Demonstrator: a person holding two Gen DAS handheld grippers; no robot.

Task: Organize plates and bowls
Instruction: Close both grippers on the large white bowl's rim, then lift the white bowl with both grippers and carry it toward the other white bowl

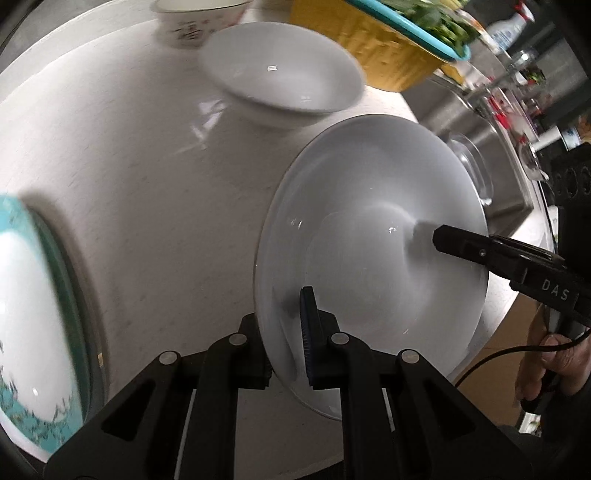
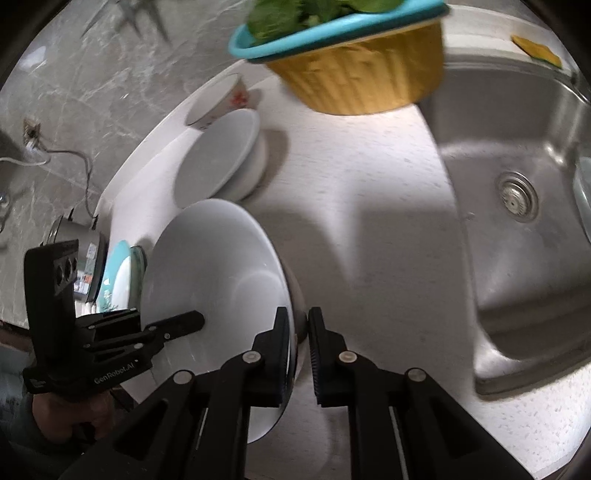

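Both grippers hold one large white plate (image 1: pixel 369 236) by opposite rims, tilted above the white counter. My left gripper (image 1: pixel 286 343) is shut on its near rim. My right gripper (image 2: pixel 297 350) is shut on the other rim of the plate (image 2: pixel 210 273); its finger (image 1: pixel 465 243) shows across the plate in the left wrist view. The left gripper also shows in the right wrist view (image 2: pixel 177 325). A smaller white dish (image 1: pixel 284 81) sits on a white bowl behind, also in the right wrist view (image 2: pixel 218 155). A patterned bowl (image 1: pixel 195 22) stands further back.
A teal-rimmed plate (image 1: pixel 33 321) lies at the left. A yellow basin with a teal colander of greens (image 2: pixel 354 70) stands at the back. A steel sink (image 2: pixel 517 206) is to the right. A steel pot (image 2: pixel 77 240) and grey wall are on the left.
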